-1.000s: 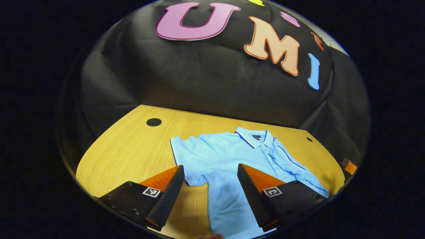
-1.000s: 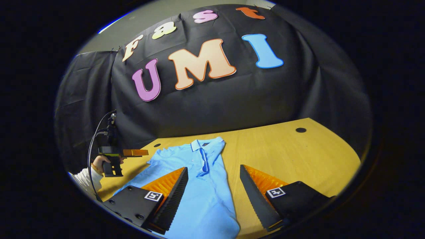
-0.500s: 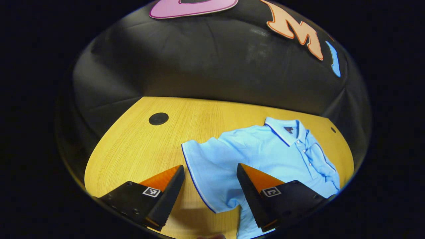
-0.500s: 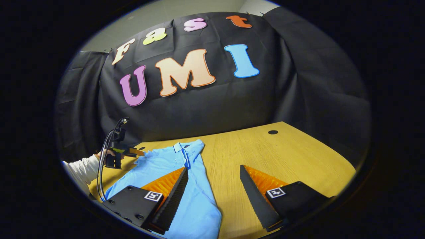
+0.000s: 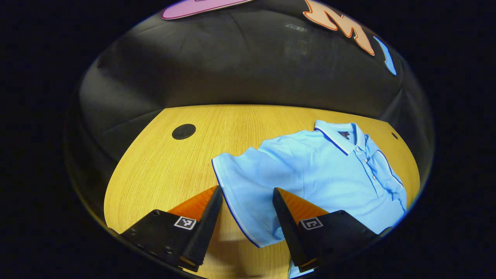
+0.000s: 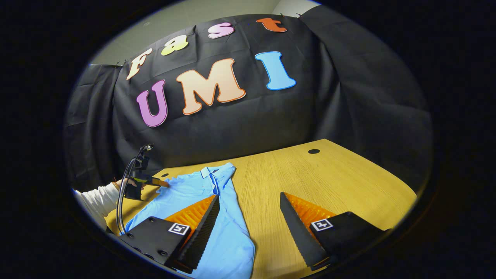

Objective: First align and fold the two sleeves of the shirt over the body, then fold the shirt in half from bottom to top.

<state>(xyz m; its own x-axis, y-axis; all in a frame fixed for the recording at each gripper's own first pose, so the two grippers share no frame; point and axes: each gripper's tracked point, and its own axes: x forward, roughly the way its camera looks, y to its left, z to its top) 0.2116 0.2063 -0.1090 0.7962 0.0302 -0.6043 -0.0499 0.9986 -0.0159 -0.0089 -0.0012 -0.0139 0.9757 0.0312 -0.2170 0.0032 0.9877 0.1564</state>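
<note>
A light blue polo shirt lies face up on the wooden table, collar toward the wall. Its near sleeve is spread out flat, and its dark-trimmed hem runs between the fingers of my left gripper, which is open just over it. The far sleeve lies folded over the body near the buttons. In the right gripper view the shirt is at lower left. My right gripper is open over bare wood beside the shirt's edge. The left gripper shows there at the sleeve.
A hand in a white sleeve holds the left gripper, with a cable looping from it. Round dark holes sit in the table. The black cloth wall stands right behind the table.
My left gripper has swung left and come down onto the near sleeve, its fingers slightly closer together. The right gripper has drifted right, off the shirt's body.
</note>
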